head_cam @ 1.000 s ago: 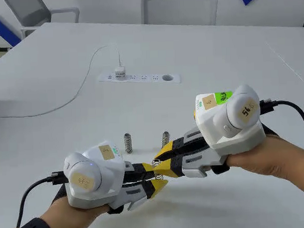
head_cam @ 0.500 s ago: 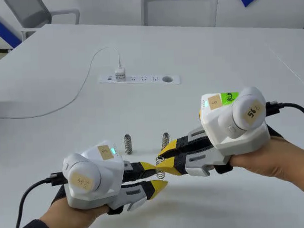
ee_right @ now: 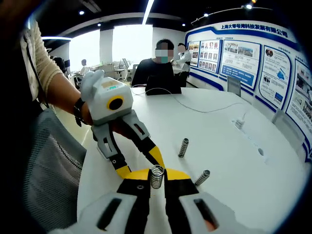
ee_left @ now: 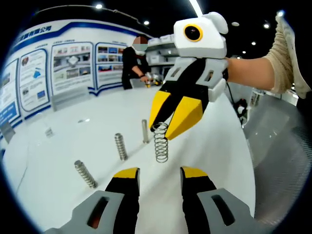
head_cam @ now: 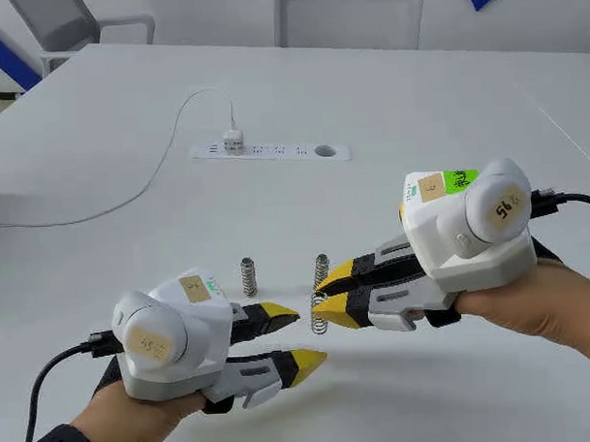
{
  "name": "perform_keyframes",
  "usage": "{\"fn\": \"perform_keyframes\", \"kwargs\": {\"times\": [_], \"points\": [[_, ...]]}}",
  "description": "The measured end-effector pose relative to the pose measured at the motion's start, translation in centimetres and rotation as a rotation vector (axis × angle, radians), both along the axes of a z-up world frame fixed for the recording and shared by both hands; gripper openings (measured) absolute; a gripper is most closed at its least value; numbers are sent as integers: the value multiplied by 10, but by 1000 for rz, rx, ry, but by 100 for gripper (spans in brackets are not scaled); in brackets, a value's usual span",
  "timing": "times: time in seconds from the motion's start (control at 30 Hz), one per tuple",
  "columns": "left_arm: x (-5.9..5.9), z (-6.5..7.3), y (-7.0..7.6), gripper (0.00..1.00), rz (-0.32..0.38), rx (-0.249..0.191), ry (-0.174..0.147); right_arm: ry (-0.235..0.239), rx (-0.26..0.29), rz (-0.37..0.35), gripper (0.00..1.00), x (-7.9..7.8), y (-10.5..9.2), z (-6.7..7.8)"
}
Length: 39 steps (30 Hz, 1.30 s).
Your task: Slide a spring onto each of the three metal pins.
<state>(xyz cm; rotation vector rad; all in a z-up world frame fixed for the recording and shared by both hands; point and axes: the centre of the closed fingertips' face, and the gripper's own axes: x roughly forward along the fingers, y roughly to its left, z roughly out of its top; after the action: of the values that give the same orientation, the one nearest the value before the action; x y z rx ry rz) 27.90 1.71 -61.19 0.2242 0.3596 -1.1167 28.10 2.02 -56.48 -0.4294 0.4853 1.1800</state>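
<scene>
- white tabletop [head_cam: 388, 101] in a meeting room; power strip [head_cam: 273, 151] with one plug and its cable lies well behind the work, out of the way; posters and seated people fill the background of the gripper views
- two pins carry springs and stand upright: first loaded pin [head_cam: 249, 278] and second loaded pin [head_cam: 321, 267], near each other in a row
- right gripper [head_cam: 329, 295]: jaws clenched on the top coils of the third spring [head_cam: 319, 317]; gripped high, presumably so the lower coils and the bore are free; spring hangs upright in front of the second loaded pin, lower end at or just above the tabletop; cannot tell if it touches
- left gripper view: what looks like a bare pin [ee_left: 145, 131] stands just beside that spring, further back; cannot tell whether any pin sits inside the coils
- left gripper [head_cam: 297, 334]: jaws released and empty, spread, pointing at the spring from near; judged to be standing by as a steady
- judgement: two of three done, last spring in hand; next move needs the bore lined over a pin with the axis vertical; risk: a tilt binds the coils or knocks the pin over
</scene>
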Motion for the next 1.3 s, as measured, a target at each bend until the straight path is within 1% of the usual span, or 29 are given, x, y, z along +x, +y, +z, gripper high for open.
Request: {"fn": "perform_keyframes", "kwargs": {"times": [0.57, 1.0, 1.3], "points": [[2, -2, 12, 45, 44, -13, 16, -10, 5, -41, 11, 8, -14, 4], [2, -5, 21, 47, 65, -14, 26, -18, 4, -74, 11, 15, -26, 7], [2, -6, 24, 47, 73, -15, 29, -25, 2, -96, 11, 20, -34, 11]]}}
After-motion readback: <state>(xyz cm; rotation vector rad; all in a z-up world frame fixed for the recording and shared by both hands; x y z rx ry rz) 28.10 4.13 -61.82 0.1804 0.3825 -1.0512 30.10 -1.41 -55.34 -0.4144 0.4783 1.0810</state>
